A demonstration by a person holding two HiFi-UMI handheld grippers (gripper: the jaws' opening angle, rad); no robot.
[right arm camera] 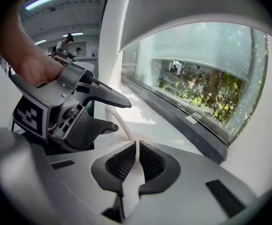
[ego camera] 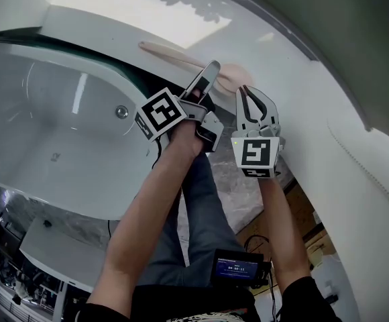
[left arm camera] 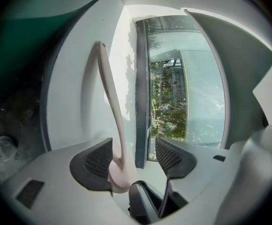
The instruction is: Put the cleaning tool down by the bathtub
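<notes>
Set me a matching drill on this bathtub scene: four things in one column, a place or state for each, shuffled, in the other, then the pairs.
Things
1. left gripper
2. right gripper
3. tool
4. metal knob

Place or state
A. inside the tub
B. jaws together, nothing between them
C. lies on the ledge
D. jaws apart, the tool's end between them

Pairs: 1-D, 2-B, 3-C, 4-A
</notes>
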